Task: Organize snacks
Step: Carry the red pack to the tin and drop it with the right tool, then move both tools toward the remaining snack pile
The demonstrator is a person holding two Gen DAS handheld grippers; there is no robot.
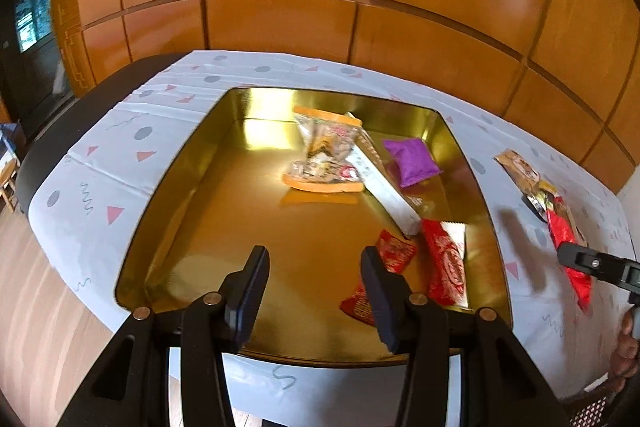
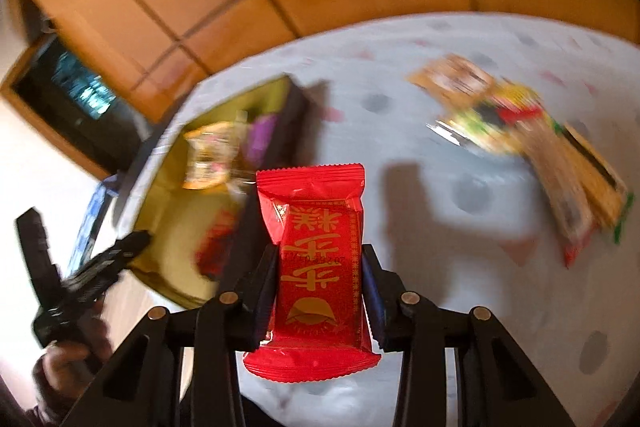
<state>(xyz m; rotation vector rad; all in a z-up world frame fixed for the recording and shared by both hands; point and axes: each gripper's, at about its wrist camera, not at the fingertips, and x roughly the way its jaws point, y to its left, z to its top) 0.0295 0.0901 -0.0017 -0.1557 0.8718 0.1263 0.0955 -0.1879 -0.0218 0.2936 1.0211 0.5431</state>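
The right gripper (image 2: 320, 283) clamps a red packet (image 2: 318, 267) by its sides above the table (image 2: 460, 307), likely to carry it to the gold tin (image 1: 176, 227). The left gripper (image 1: 316, 287) hangs released over the tin's near edge – nothing between its jaws. More snacks (image 2: 532, 147) wait near the table's far right corner.

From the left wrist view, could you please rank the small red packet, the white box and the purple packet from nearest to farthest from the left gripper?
1. Small red packet, just beyond the left gripper's right finger.
2. White box, mid-tin, right of centre.
3. Purple packet, toward the far right wall.
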